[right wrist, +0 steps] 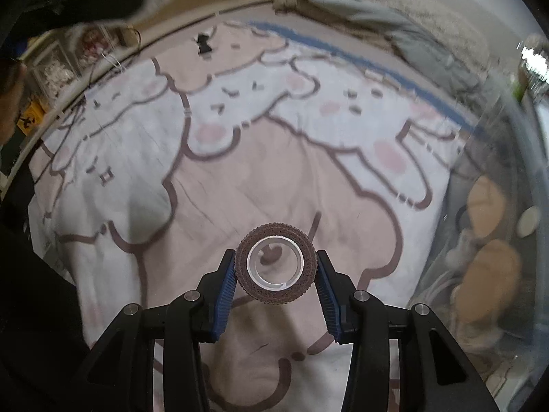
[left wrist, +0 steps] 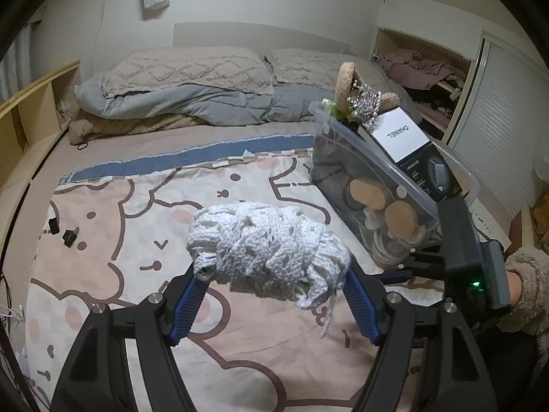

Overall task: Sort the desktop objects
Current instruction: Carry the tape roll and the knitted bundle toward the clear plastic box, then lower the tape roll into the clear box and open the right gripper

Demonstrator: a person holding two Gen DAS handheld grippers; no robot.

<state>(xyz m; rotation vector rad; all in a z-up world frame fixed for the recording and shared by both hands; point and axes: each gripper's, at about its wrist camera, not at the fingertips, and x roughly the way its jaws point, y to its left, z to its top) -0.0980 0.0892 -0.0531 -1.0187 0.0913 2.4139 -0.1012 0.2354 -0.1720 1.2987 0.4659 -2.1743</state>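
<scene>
My left gripper [left wrist: 271, 274] is shut on a bundle of white knitted fabric [left wrist: 264, 250], held above the cartoon-print blanket [left wrist: 137, 206]; a loose strand hangs from it. In the right wrist view, my right gripper [right wrist: 275, 265] is shut on a brown roll of tape [right wrist: 274, 263] with a clear core, lifted off the blanket [right wrist: 240, 178]. A clear plastic bin [left wrist: 374, 185] stands on the bed at the right, holding a white box [left wrist: 399, 134], a black box, a beaded ornament and round tan pads. The same bin's wall [right wrist: 494, 206] shows at the right of the right wrist view.
Two small black clips [left wrist: 63, 231] lie on the blanket at the left, seen too as black clips [right wrist: 204, 44] far off. Pillows and a grey duvet [left wrist: 178, 99] lie at the head of the bed. A wooden shelf [left wrist: 31, 110] runs along the left. A fuzzy sleeve [left wrist: 525, 292] holds the other gripper's body.
</scene>
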